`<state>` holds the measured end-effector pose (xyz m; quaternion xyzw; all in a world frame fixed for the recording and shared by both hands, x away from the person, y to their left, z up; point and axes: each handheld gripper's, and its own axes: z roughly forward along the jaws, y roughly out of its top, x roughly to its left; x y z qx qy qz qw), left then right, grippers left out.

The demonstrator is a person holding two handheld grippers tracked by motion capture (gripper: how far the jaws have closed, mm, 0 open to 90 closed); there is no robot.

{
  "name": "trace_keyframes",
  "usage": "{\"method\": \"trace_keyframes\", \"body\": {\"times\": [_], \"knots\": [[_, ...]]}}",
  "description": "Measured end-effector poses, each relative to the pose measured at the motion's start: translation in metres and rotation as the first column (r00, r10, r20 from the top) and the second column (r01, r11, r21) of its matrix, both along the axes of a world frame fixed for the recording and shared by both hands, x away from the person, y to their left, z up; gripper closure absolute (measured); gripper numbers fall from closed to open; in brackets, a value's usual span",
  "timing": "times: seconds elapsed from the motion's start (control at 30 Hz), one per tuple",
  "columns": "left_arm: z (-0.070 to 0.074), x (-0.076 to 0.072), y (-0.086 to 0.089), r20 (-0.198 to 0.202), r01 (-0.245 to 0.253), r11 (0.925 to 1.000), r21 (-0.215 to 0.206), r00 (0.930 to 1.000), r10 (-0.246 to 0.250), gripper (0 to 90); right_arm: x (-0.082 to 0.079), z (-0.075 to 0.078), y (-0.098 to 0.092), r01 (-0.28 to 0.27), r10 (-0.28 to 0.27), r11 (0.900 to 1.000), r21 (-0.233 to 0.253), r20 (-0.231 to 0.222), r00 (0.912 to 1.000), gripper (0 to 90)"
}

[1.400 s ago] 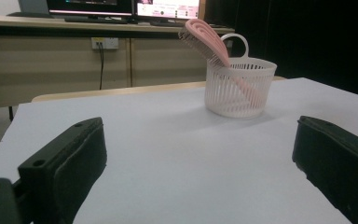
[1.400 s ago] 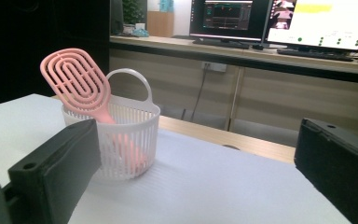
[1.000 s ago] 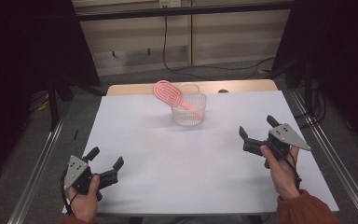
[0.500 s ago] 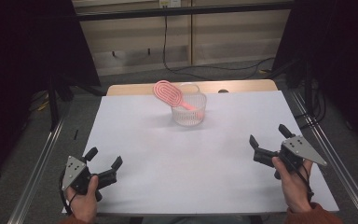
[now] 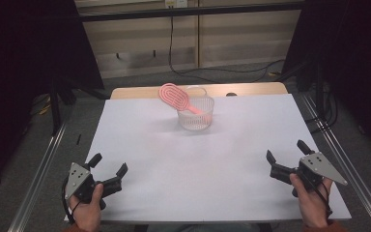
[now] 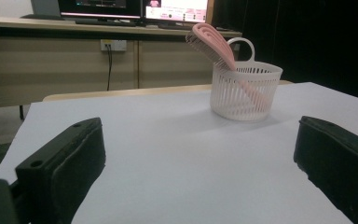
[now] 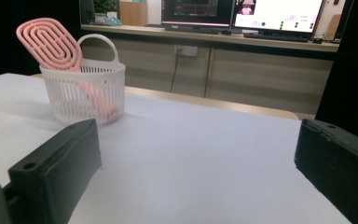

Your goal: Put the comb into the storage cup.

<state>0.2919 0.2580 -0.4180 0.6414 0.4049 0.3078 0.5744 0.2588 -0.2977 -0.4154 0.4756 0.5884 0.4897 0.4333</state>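
Both grippers resting low at the near edge of the white table sheet (image 5: 193,164), well apart from each other and from the work: left gripper (image 5: 107,170) at the near left corner, right gripper (image 5: 287,155) at the near right, each with jaws spread wide and nothing between them. Far up the sheet, near its back edge, a small white slotted plastic basket with a loop handle (image 5: 196,115), standing upright. Inside it, a pink oval plastic hairbrush (image 5: 174,96), handle down among the slats, head leaning out over the rim toward the left in the high view. Judged as a finished placing, with hands drawn home. If more follows, likely a long reach forward to the basket, jaws kept wide until level with the brush head or the rim.
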Motion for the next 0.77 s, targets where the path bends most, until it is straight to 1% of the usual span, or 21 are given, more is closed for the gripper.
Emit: {"method": "trace_keyframes", "body": {"times": [0.07, 0.17, 0.23, 0.3, 0.37, 0.43, 0.5, 0.57, 0.63, 0.67, 0.77], "knots": [[0.0, 0.0, 0.0, 0.0, 0.002, 1.0, -0.002, 1.0, -0.002, 2.1, -0.003, -0.002, 0.0, 0.003, -0.003, 1.0, -0.019, -0.001, 1.0, 0.1], [0.0, -0.002, 0.0, 0.006, -0.003, 1.0, 0.005, 1.0, 0.003, 2.1, -0.008, -0.004, -0.001, 0.013, -0.013, 1.0, -0.012, -0.009, 0.9999, 0.3], [0.0, -0.003, 0.001, 0.017, -0.007, 1.0, 0.001, 0.9998, 0.007, 2.5, -0.012, -0.004, -0.002, 0.011, -0.011, 1.0, -0.008, -0.009, 0.9999, 0.2], [0.0, -0.003, 0.001, 0.012, -0.011, 0.9999, 0.003, 0.9999, 0.011, 2.5, -0.016, -0.005, -0.004, 0.047, -0.047, 0.999, -0.021, 0.002, 0.9989, 0.7], [0.0, -0.004, 0.003, 0.014, -0.02, 0.9997, 0.011, 0.9997, 0.02, 2.5, -0.021, -0.006, -0.005, 0.038, -0.038, 0.999, -0.017, 0.009, 0.9992, 0.3], [-0.001, -0.004, 0.002, 0.008, -0.025, 0.9996, 0.01, 0.9997, 0.025, 2.5, -0.023, -0.01, -0.004, 0.037, -0.037, 0.999, -0.028, -0.002, 0.9993, 0.3], [-0.001, -0.004, 0.003, 0.007, -0.023, 0.9997, 0.011, 0.9997, 0.023, 2.5, -0.024, -0.012, -0.006, 0.031, -0.031, 0.999, -0.023, 0.0, 0.9995, 0.3], [0.0, -0.003, 0.003, 0.012, -0.02, 0.9997, 0.012, 0.9997, 0.02, 2.5, -0.022, -0.013, -0.008, 0.04, -0.04, 0.999, -0.019, -0.001, 0.9992, 0.1], [0.0, -0.002, 0.002, 0.018, -0.015, 0.9999, 0.001, 0.9997, 0.015, 2.5, -0.02, -0.014, -0.009, 0.052, -0.052, 0.999, -0.018, -0.002, 0.9987, 0.0], [0.001, -0.002, 0.001, 0.023, -0.013, 0.9999, 0.004, 0.9997, 0.013, 2.5, -0.019, -0.014, -0.009, 0.055, -0.055, 0.998, -0.016, 0.001, 0.9985, 0.0], [0.0, -0.001, 0.001, 0.016, -0.009, 0.9999, 0.005, 0.9998, 0.009, 2.5, -0.017, -0.014, -0.009, 0.052, -0.052, 0.999, -0.01, 0.01, 0.9986, 0.0]]}}
